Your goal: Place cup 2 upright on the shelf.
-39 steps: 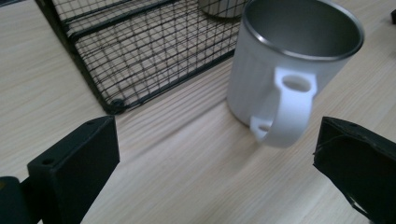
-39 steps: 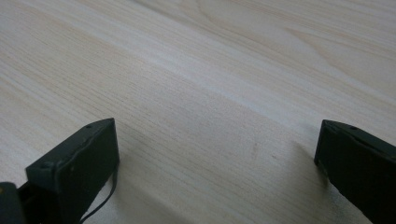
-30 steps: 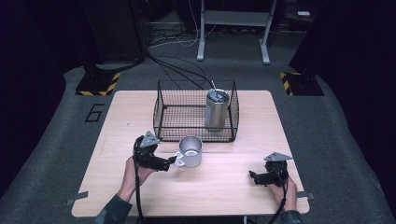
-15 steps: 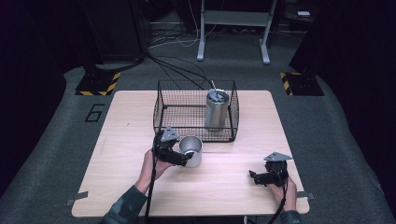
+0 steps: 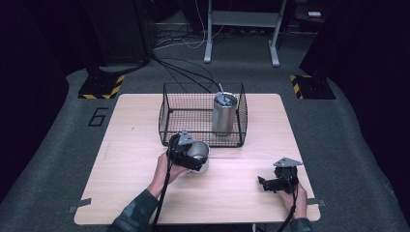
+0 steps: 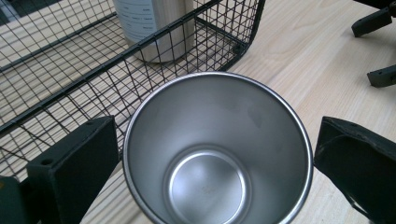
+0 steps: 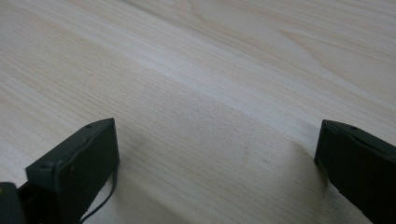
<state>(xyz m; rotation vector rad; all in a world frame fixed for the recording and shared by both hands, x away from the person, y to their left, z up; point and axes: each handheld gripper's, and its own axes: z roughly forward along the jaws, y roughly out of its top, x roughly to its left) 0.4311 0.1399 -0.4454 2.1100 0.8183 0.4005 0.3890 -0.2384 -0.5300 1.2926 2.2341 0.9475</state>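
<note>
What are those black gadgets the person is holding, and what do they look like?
Each hand holds a black two-jaw gripper: the left gripper and right gripper have blocky flat jaws, a grey three-cornered plate on top and a trailing black cable. The sleeves are dark and patterned.

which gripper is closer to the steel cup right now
Left. The left gripper has its jaws open on either side of the steel cup, just in front of the wire basket. The right gripper sits apart near the table's right front corner.

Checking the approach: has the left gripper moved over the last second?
Yes. The left gripper has shifted rightward toward the cup, closer to the wire basket's front.
</note>
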